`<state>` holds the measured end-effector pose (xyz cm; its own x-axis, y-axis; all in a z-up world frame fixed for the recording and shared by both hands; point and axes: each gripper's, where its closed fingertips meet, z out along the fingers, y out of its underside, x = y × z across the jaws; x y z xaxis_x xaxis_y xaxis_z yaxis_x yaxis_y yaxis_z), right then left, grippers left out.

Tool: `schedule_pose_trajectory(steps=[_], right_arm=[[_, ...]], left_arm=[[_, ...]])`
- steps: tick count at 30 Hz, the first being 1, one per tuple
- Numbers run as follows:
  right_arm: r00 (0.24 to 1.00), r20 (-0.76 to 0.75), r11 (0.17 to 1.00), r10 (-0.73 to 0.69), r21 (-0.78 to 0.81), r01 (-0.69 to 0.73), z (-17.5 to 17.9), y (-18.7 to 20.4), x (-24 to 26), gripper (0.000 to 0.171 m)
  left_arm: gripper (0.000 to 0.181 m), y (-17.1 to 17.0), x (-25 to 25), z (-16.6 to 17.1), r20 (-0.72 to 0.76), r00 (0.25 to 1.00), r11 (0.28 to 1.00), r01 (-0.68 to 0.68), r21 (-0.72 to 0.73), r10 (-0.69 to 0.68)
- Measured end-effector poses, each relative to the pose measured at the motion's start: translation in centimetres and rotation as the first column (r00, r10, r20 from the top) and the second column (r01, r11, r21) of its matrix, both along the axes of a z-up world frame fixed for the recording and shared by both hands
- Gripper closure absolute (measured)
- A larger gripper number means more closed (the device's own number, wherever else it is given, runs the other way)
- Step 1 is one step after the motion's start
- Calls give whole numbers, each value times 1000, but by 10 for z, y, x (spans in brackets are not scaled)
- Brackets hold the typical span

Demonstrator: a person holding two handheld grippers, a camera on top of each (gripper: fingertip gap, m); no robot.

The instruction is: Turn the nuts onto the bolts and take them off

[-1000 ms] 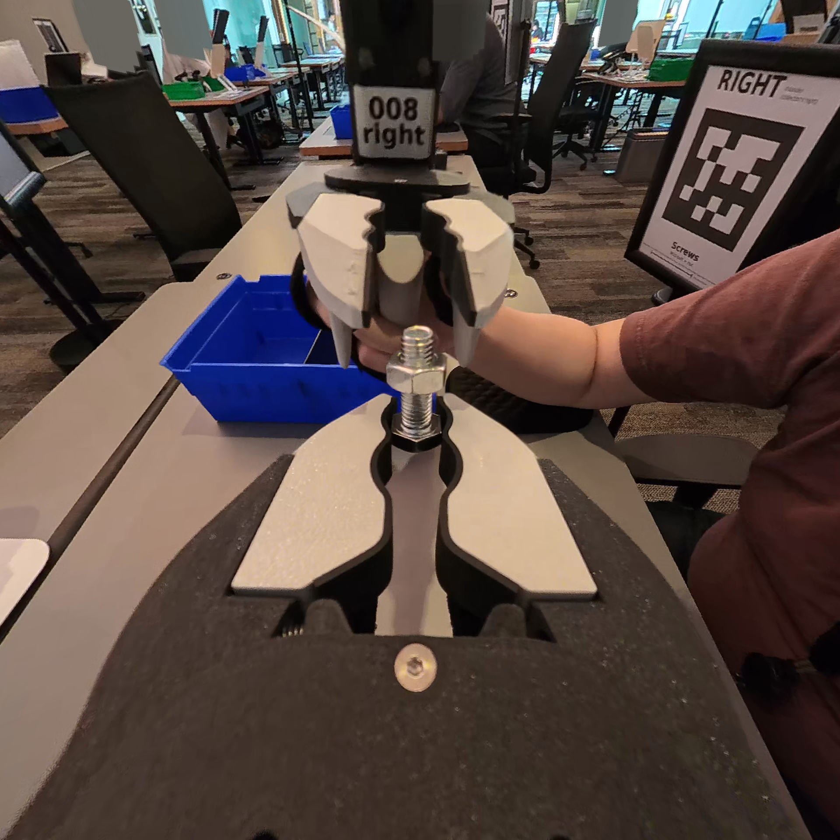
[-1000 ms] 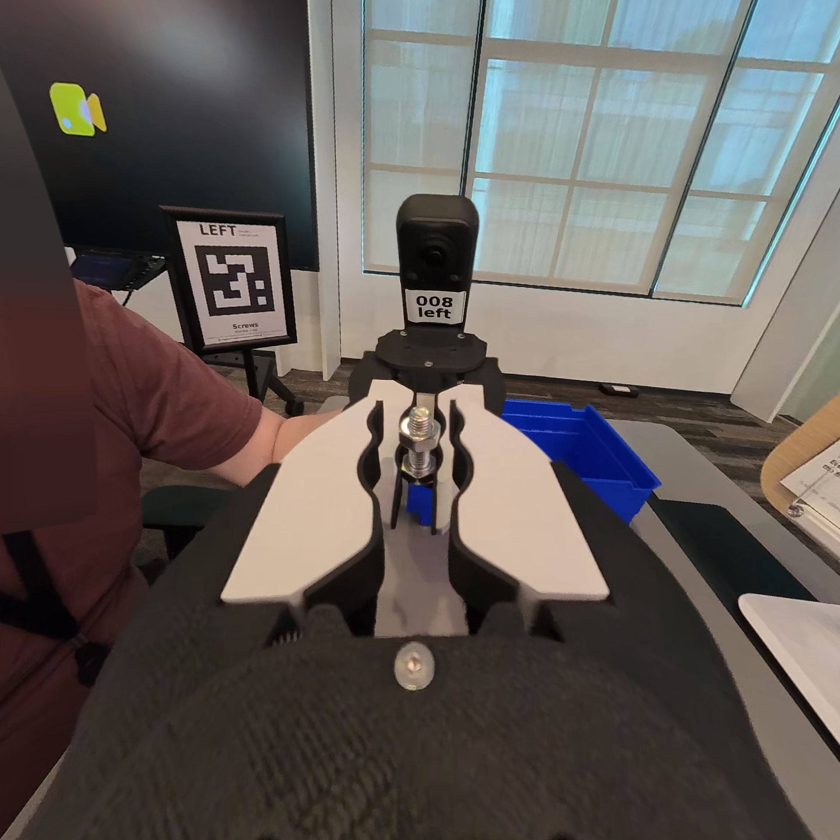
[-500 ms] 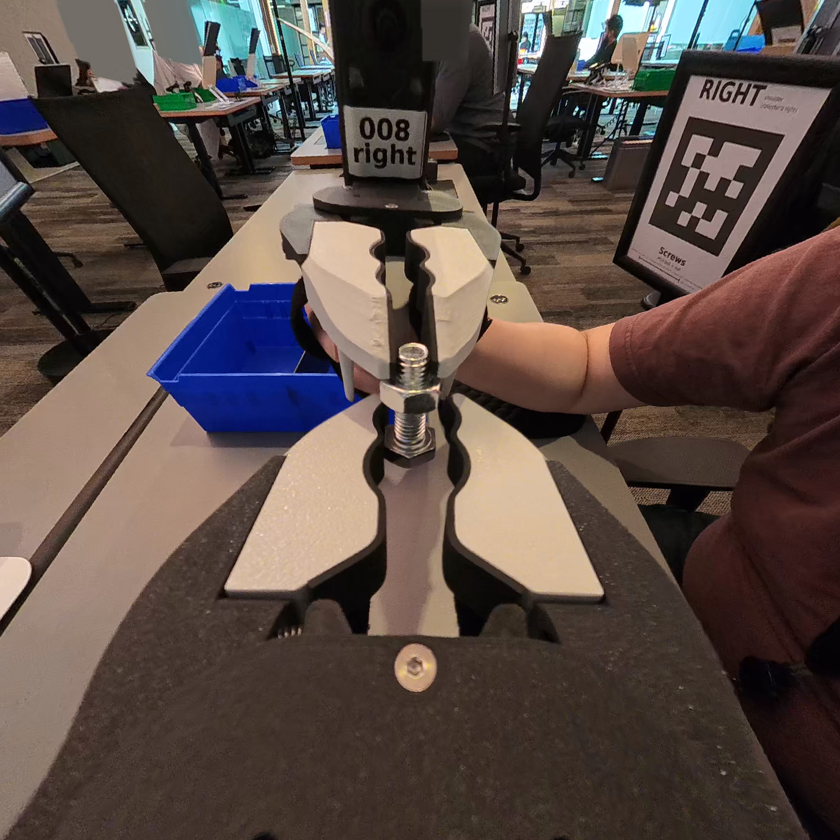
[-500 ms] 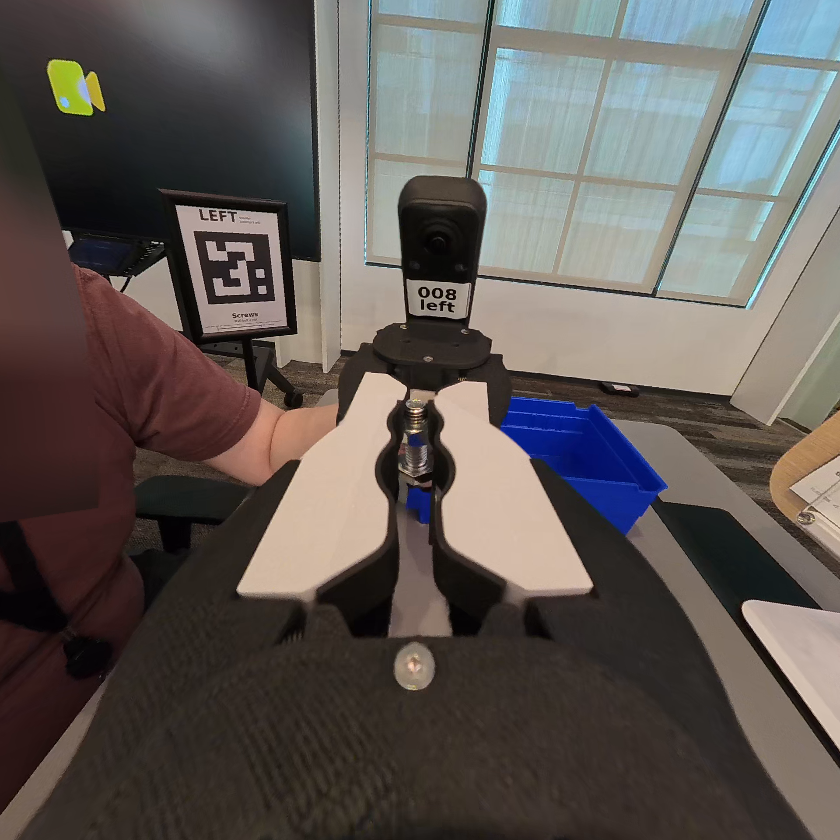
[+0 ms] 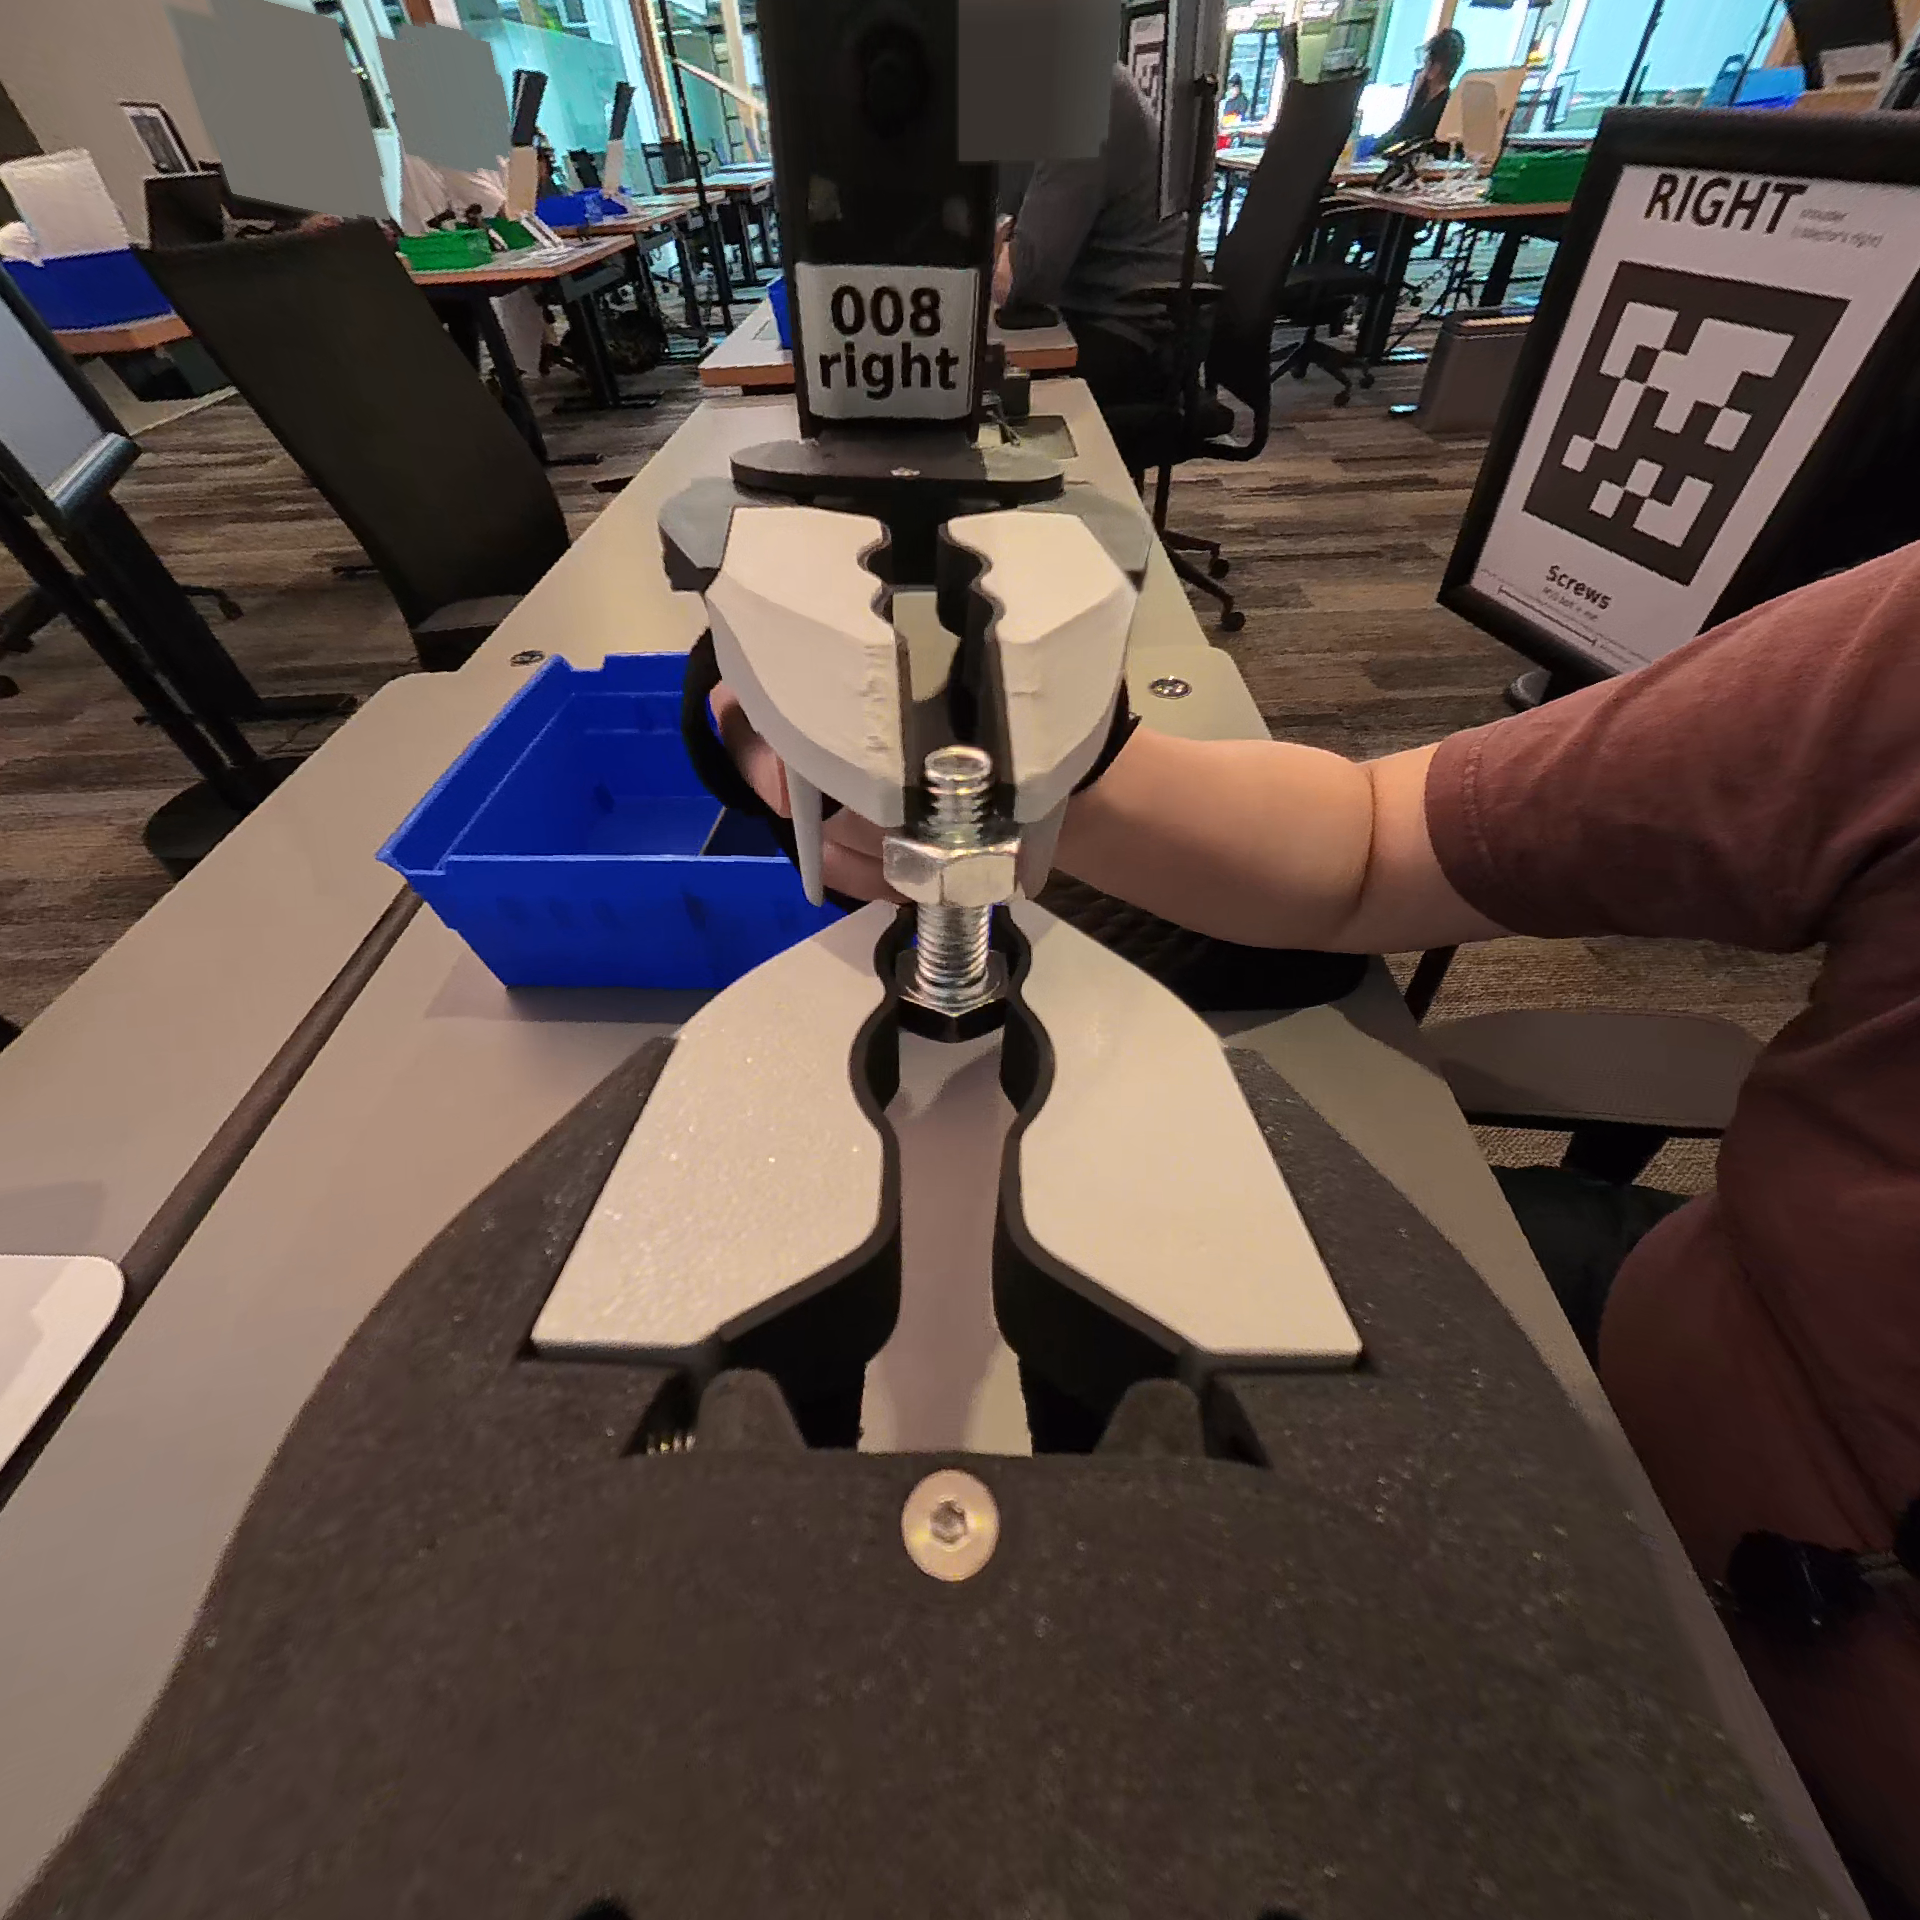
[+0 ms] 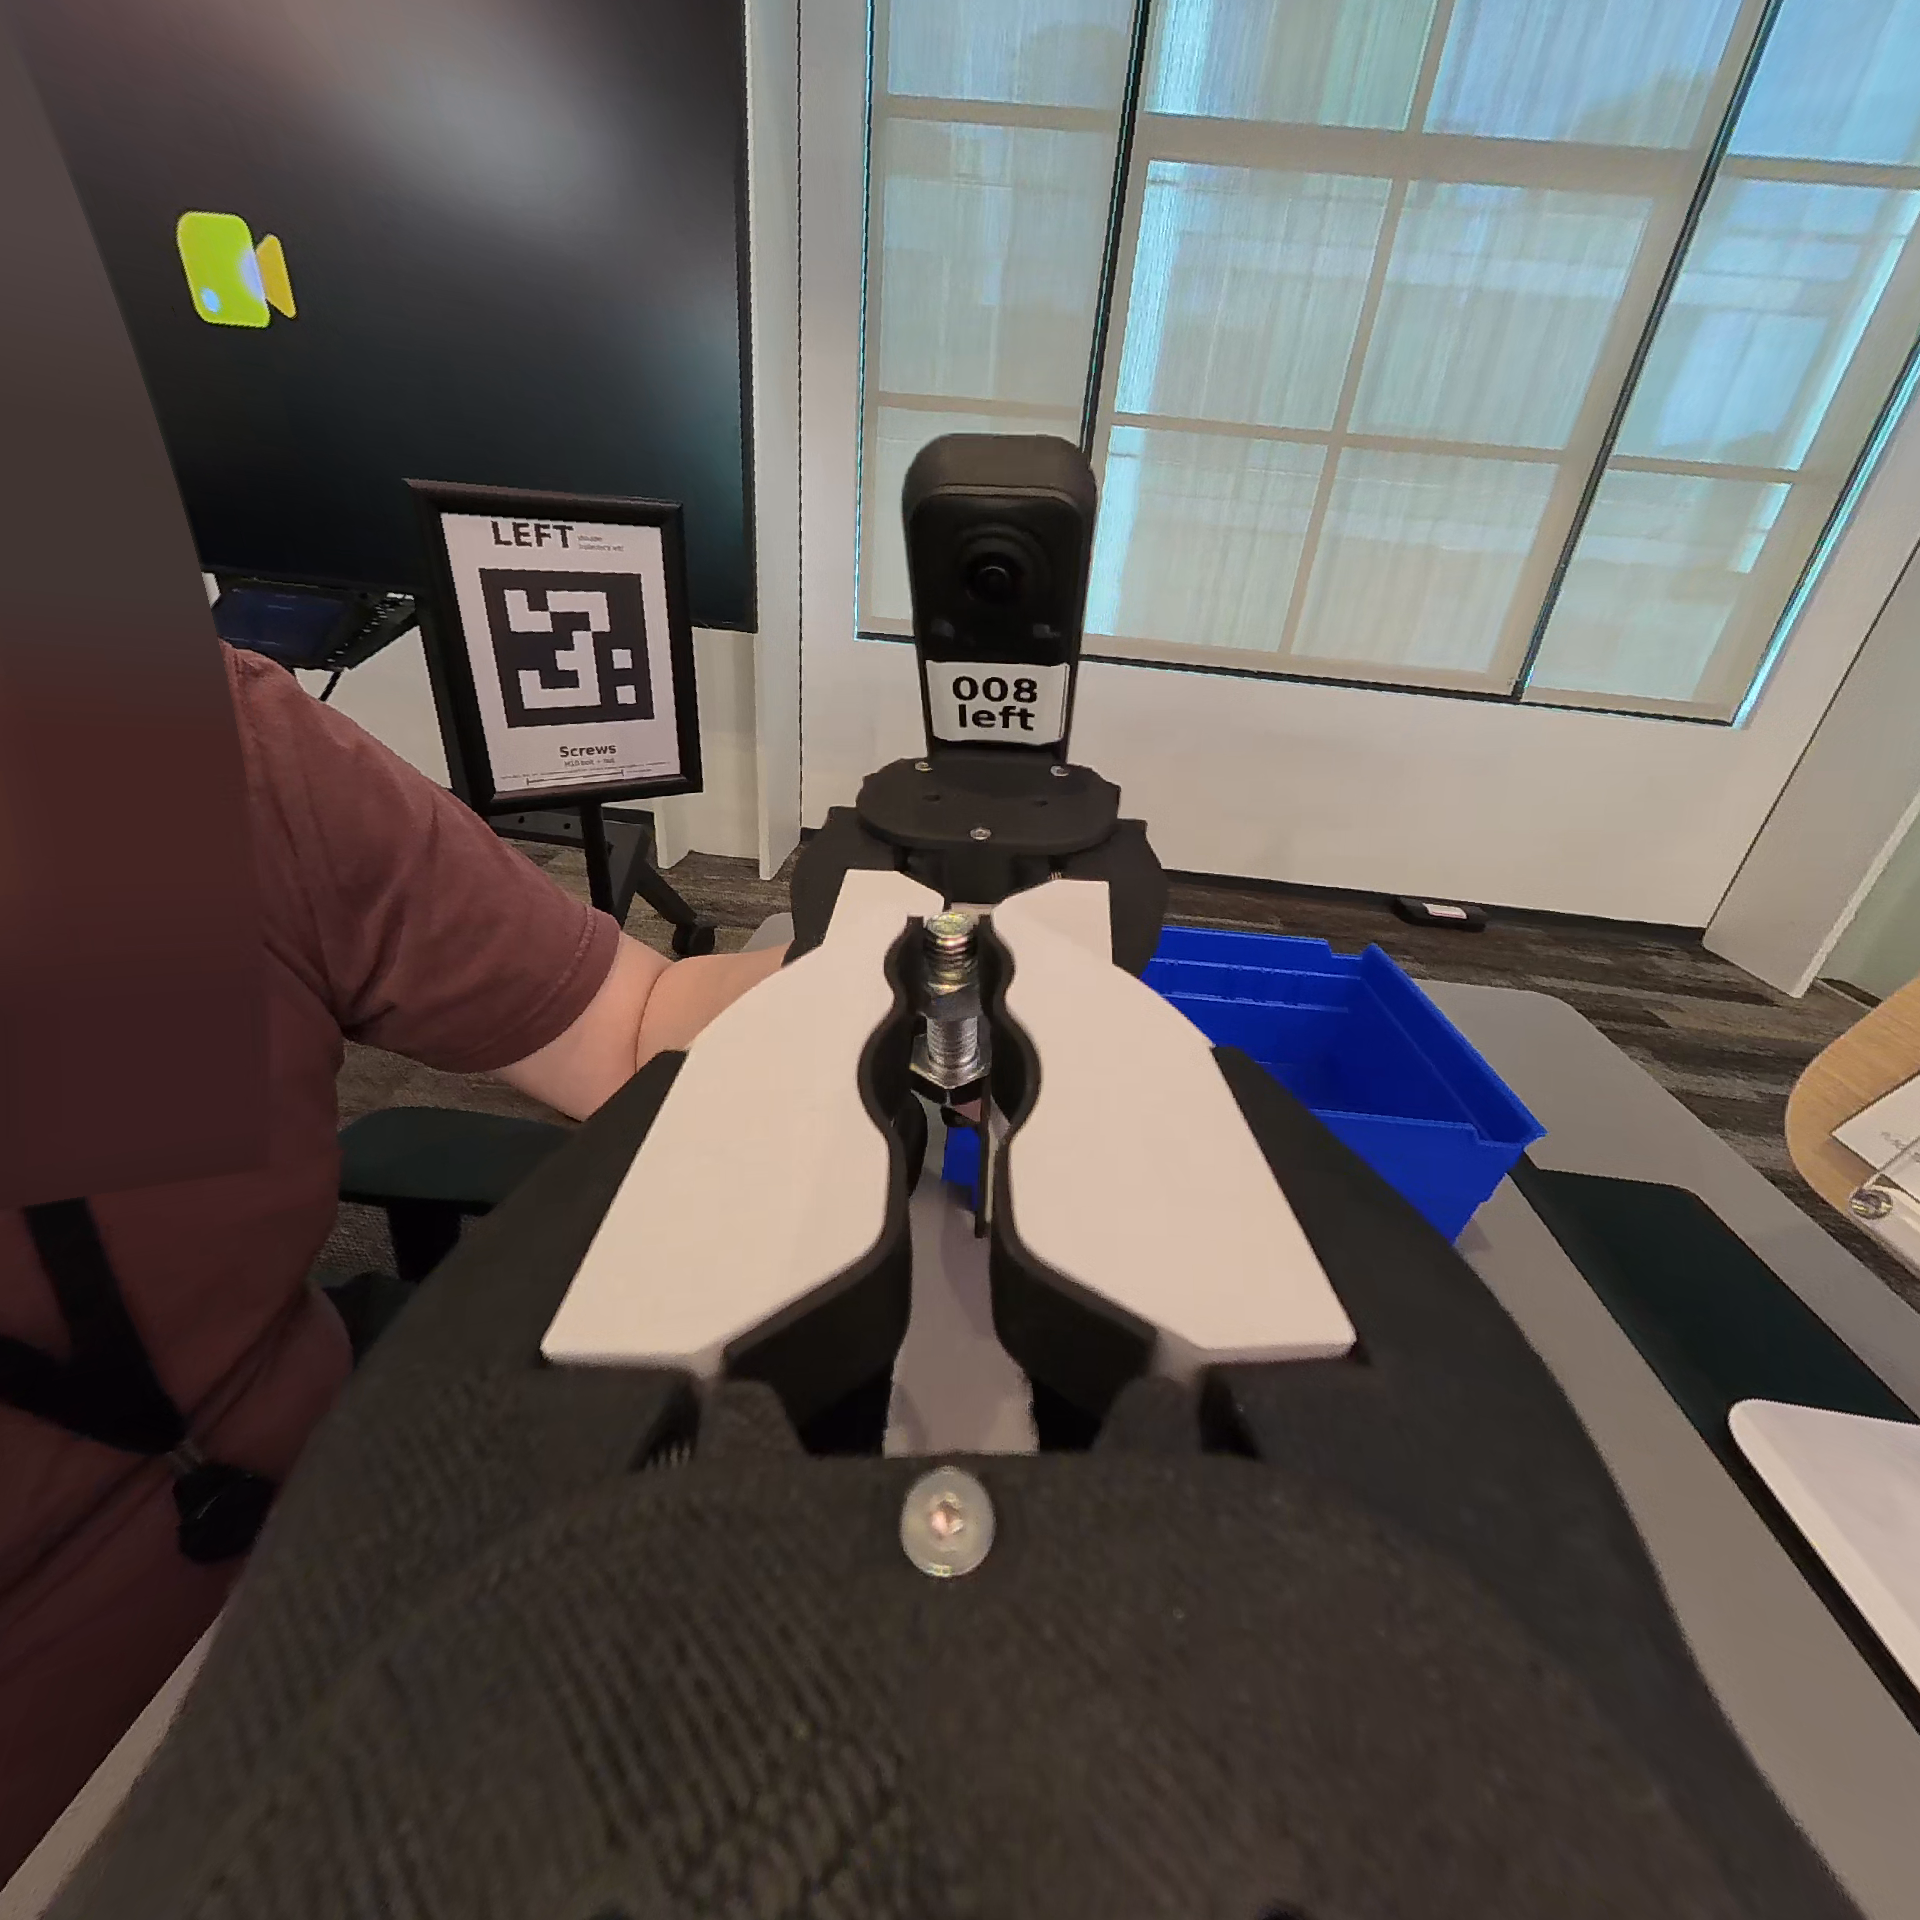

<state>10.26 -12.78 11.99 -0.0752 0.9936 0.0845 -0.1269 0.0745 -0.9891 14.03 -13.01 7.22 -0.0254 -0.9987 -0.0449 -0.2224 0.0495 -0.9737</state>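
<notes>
Grey table (image 5: 260,1039) (office room), left gripper (image 5: 948,987) pinching bolt (image 5: 951,940), right gripper (image 6: 951,997) pinching nut (image 5: 948,871).

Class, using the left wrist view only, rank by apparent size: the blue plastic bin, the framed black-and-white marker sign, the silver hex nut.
1. Framed black-and-white marker sign
2. Blue plastic bin, looks close to the sign; its right end is hidden
3. Silver hex nut, plainly smallest

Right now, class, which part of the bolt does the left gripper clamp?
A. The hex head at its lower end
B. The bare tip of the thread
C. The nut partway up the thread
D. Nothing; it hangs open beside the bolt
A: in the left wrist view the left gripper closes round the hex head at the bottom of the upright bolt, while the right gripper closes on the nut higher up the thread.
</notes>
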Motion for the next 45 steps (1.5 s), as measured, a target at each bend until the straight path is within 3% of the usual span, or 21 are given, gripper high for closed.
schedule_pose_trajectory(steps=[3,8,24,28,32,36,41,45], right_arm=[[1000,-18,1000,-22,-5,22,5,3,4,143],[995,29,995,-98,21,97,1,14,9,138],[1000,4,997,2,-75,-2,-1,7,4,145],[999,44,999,-27,-25,28,-5,5,-2,144],[1000,11,995,-29,-91,30,-2,18,13,150],[1000,9,997,27,-78,-26,1,3,6,144],[998,58,999,-22,-28,24,-6,4,-1,139],[999,-21,989,33,-147,-35,3,13,13,148]], left_arm=[[167,3,0,-3,-25,999,1000,-25,14,25],[167,12,-3,-3,-30,997,997,-77,2,77],[167,4,-1,2,-7,999,999,-37,-21,37],[167,0,1,1,-8,1000,1000,-23,-21,22],[167,-4,-1,8,20,1000,999,3,-40,-2],[167,-1,-2,6,11,1000,999,-7,-46,7],[167,-6,2,5,18,1000,997,22,-70,-20],[167,-5,-1,8,28,999,997,21,-80,-18]])
